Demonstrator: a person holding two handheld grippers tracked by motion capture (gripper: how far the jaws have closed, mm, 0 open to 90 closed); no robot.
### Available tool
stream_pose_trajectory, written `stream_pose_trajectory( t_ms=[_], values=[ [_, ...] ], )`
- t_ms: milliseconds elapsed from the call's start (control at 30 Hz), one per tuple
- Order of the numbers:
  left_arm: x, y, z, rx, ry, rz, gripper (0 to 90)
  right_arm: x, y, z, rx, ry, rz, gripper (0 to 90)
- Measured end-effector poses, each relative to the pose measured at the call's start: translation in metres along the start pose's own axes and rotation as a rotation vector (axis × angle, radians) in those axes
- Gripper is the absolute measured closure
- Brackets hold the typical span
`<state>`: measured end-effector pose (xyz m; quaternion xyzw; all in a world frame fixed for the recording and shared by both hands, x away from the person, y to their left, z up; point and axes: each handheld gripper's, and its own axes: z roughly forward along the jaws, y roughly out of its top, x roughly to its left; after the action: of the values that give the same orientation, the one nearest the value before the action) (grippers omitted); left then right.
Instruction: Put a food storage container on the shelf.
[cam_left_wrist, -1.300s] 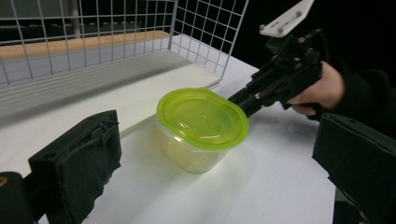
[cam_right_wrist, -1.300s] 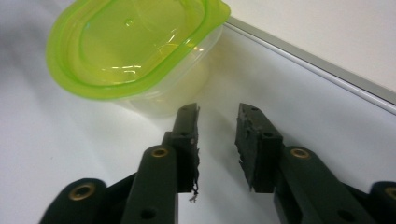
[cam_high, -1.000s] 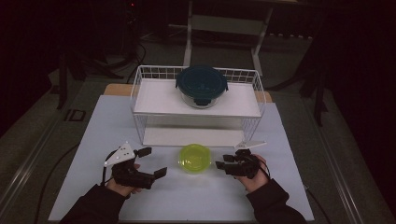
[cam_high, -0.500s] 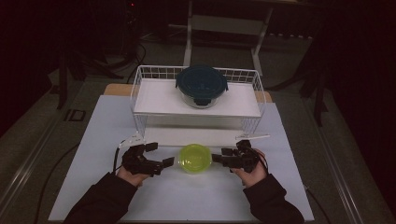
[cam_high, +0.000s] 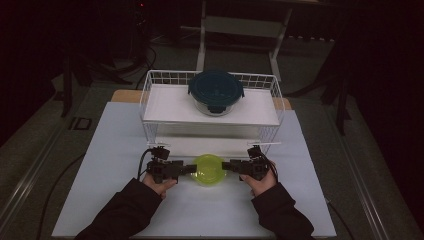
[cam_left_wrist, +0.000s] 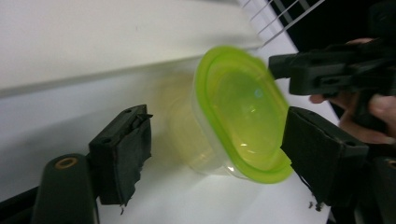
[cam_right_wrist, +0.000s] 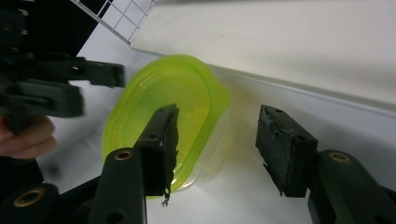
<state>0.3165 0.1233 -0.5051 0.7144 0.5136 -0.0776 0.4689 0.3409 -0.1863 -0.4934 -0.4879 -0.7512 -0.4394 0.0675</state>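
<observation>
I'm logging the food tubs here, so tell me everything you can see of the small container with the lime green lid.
The small clear plastic container with the lime green lid is round-cornered, its tub see-through and apparently empty, lid on. It sits upright on the white table, just before the white wire rack. The left tool and right tool flank it with jaws straddling its sides; whether the pads press yet cannot be told.

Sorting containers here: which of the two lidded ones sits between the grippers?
The yellow-green lidded container on the table; the dark-blue lidded container sits up on the wire rack.
</observation>
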Motion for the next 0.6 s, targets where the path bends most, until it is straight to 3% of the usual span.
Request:
stream_pose_trajectory(
  t_ms=[167,333,400,467,600],
  values=[
    [0.0028,0.0006,0.0080,0.024,-0.009,-0.059,39.8,-0.0001,-0.0016,0.0052,0.025,0.012,0.037,56.4],
    [0.0045,-0.0016,0.0101,0.050,-0.029,-0.064,57.6,0.0005,-0.0046,0.0079,0.048,0.021,0.057,67.7],
    [0.0047,-0.0024,0.0102,0.062,-0.055,-0.078,63.0,0.0021,-0.0054,0.0081,0.051,0.030,0.055,70.4],
    [0.0022,-0.0023,0.0093,0.064,-0.055,-0.064,68.3,0.0043,-0.0053,0.0076,0.056,0.031,0.057,72.9],
    [0.0008,-0.0032,0.0083,0.064,-0.051,-0.069,70.4,0.0027,-0.0071,0.0073,0.057,0.060,0.088,74.8]
  ],
)
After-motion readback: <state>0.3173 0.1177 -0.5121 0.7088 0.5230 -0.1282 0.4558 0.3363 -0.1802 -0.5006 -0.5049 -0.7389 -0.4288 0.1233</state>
